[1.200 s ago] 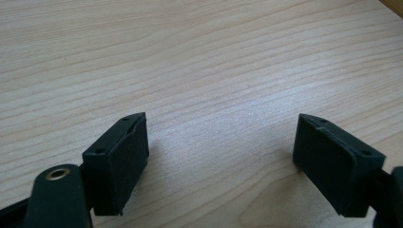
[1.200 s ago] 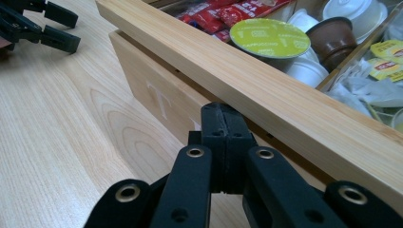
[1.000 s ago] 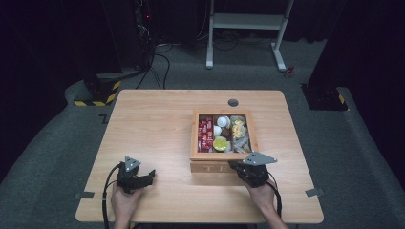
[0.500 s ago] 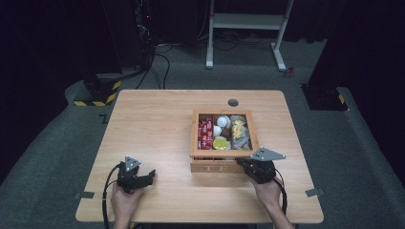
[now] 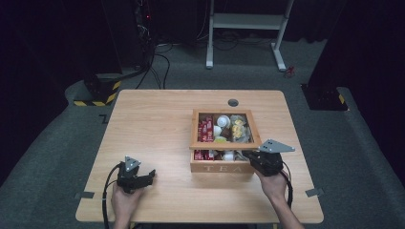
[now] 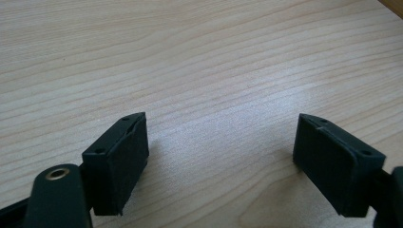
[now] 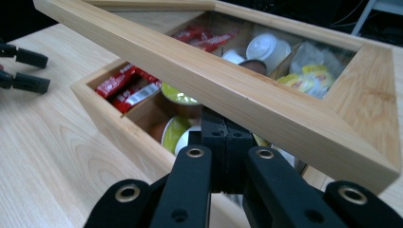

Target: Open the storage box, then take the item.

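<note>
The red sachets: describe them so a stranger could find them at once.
On the table stands a wooden tea box with its glass-paned lid raised. The red sachets lie in its left compartment in the high view, flat and long, unlike the round capsules beside them.

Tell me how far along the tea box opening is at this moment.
Done: the right tool, shut, is under the front edge of the lid, which is raised off the tea box at a tilt, exposing sachets and capsules inside. In hand: the lift, with the lid only partly up. Left: swinging it fully open. The left tool is open over bare table, holding nothing.
</note>
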